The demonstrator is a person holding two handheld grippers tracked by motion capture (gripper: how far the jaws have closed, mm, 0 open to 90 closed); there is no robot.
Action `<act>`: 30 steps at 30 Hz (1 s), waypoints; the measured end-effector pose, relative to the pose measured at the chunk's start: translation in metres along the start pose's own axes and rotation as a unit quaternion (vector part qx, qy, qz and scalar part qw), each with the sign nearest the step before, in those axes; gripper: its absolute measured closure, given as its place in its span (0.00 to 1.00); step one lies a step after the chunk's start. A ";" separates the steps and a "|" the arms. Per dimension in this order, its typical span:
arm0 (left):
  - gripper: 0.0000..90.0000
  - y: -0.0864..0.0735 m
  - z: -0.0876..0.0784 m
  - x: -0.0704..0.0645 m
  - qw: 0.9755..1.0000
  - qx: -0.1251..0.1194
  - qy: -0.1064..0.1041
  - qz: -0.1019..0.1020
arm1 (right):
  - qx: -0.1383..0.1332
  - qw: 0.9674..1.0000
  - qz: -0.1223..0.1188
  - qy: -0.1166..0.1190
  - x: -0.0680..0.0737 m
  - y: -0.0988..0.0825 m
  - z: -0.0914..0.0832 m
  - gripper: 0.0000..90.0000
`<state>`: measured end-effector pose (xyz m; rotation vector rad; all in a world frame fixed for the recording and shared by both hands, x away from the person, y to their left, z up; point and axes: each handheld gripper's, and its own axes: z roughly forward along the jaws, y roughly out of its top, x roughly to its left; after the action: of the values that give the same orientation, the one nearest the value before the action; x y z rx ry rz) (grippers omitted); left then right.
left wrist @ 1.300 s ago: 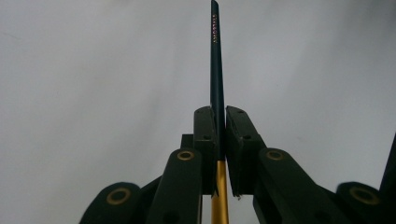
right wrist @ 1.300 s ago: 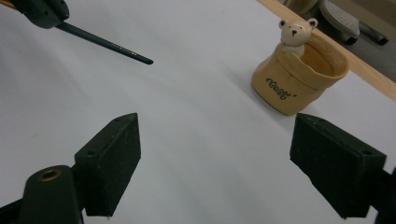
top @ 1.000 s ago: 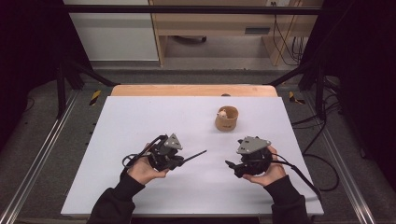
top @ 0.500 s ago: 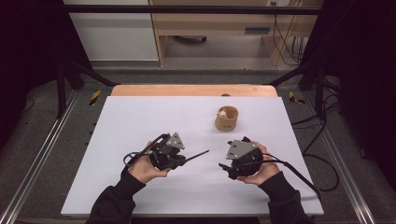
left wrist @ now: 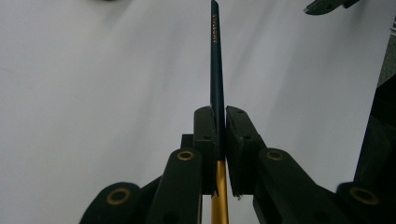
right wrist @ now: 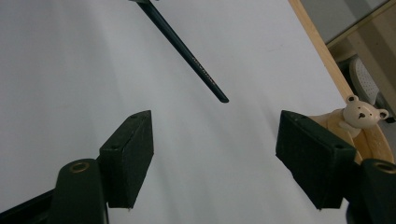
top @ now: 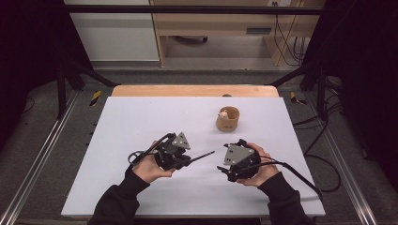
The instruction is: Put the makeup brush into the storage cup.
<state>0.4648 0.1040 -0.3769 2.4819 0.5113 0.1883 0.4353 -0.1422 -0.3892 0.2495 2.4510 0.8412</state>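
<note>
The left claw [top: 187, 159] gripped a dark pencil [top: 201, 156] tightly. The right claw [top: 224, 169], wide but closing, needed to line up around the pencil's tip, slowly.

The high view hangs above the near edge of the table [top: 141, 117], facing forward and down, far enough back to take in the whole top plus the floor and shelving past the far edge. The left gripper view sits close behind its own jaws, looking along the pen [left wrist: 215, 70] across bare tabletop. The right gripper view, just as close, faces the far right corner; it shares the pen [right wrist: 187, 51] with the other two, and the cup [right wrist: 373, 135] with the high view [top: 227, 119].
</note>
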 end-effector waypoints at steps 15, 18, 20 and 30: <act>0.92 0.012 0.006 -0.006 1.000 0.005 -0.005 0.011 | -0.005 0.999 -0.050 -0.008 0.003 0.000 0.001 0.38; 0.92 0.013 0.008 -0.007 1.000 0.006 -0.007 0.013 | -0.006 0.998 -0.058 -0.007 0.005 0.000 0.002 0.39; 0.92 0.014 0.009 -0.008 1.000 0.004 -0.008 0.012 | -0.004 0.998 -0.068 -0.008 0.004 0.001 0.003 0.40; 0.92 0.018 0.011 -0.008 1.000 0.001 -0.015 0.009 | -0.016 0.997 -0.076 -0.010 0.010 0.005 0.006 0.44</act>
<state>0.4657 0.0815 -0.3756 2.4879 0.4780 0.1581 0.4305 -0.1321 -0.3942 0.0582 2.4014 0.8058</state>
